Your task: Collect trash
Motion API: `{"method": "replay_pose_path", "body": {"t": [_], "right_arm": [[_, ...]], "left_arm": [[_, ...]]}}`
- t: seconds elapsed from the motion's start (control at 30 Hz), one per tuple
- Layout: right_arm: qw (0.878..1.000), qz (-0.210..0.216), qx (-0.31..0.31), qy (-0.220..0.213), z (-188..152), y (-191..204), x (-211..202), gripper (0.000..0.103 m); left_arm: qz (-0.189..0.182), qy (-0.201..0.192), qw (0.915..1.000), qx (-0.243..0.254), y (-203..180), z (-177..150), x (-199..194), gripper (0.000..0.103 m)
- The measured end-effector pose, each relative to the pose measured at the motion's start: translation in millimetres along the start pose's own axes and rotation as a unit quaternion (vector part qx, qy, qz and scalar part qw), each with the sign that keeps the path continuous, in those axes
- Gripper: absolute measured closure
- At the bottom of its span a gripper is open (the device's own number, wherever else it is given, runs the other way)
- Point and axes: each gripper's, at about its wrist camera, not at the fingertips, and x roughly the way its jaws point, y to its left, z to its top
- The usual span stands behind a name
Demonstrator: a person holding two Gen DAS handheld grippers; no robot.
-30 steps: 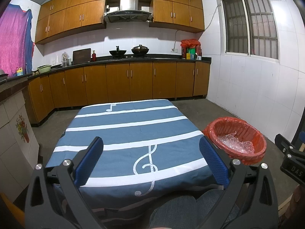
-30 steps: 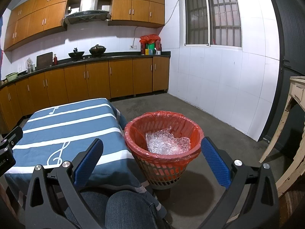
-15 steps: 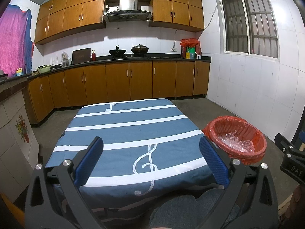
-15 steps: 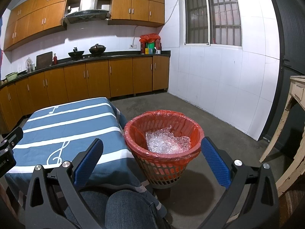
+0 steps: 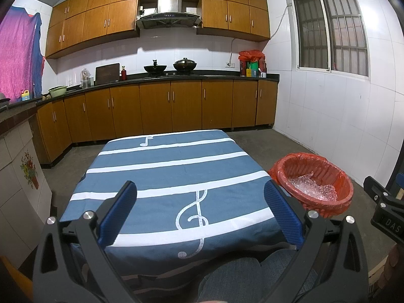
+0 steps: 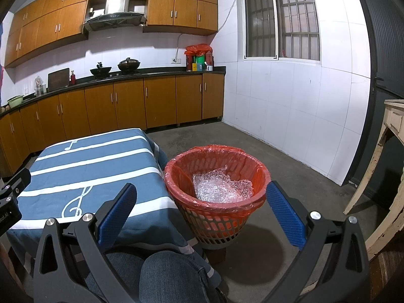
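Nothing moved, bubble wrap (image 6: pixel 219 186) beyond right gripper (image 6: pixel 200 213)

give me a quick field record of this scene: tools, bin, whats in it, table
left tool: open, empty, held above the near edge of the table
right tool: open, empty, pointed toward the bin
bin: red mesh basket with a red liner, on the floor beside the table's right side
bin contents: crumpled clear bubble wrap
table: covered by a blue cloth with white stripes and music notes; no trash visible on it
task state: trash appears collected, nothing held
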Motion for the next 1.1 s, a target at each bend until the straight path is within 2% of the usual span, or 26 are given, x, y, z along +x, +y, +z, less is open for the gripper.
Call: {"method": "replay_pose_path", "body": {"t": [1.1], "right_arm": [[1.0,0.001,0.001,0.004,-3.9,-1.7,0.7,0.002]], "left_arm": [[0.001,0.003,1.0,0.002,2.4,-5.7,3.7,0.004]]}}
